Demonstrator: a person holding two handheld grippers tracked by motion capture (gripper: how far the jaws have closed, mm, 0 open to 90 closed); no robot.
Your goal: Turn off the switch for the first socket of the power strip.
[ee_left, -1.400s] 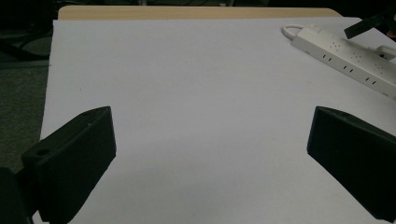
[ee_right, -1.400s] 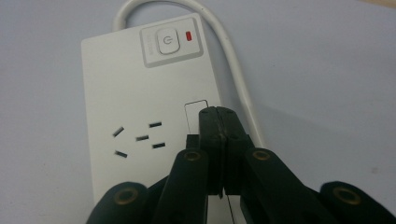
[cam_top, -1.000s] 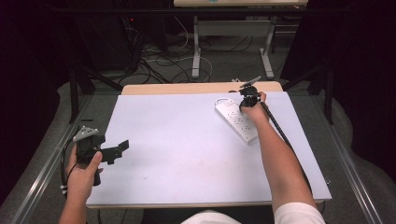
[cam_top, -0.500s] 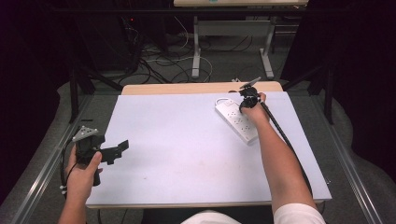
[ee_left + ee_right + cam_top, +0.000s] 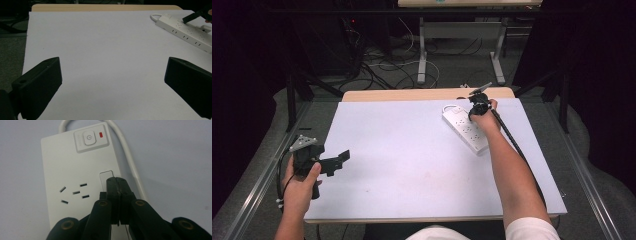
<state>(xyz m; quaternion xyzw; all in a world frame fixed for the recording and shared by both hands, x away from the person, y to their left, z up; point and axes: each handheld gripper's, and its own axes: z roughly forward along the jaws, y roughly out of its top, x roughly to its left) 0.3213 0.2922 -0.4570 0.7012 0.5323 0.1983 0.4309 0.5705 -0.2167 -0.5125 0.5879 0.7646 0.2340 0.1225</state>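
**A:** so where's the power strip (image 5: 466,128) sitting?

**B:** far right part of the white table (image 5: 412,165), right under the right gripper (image 5: 117,182). In the right gripper view the jaws are pressed flat together, nothing between them, tips over the strip's top face just past a small rectangular outline. Socket holes (image 5: 74,193) sit off to the left of the tips, and the power button (image 5: 89,137) with its red light (image 5: 101,135) is further ahead. White cord (image 5: 130,160) runs along the right side.

**A:** and the left one?

**B:** left gripper (image 5: 329,162) is well apart from the strip, near the table's left edge, held in the hand (image 5: 299,185). Jaws spread wide, just bare table between them.
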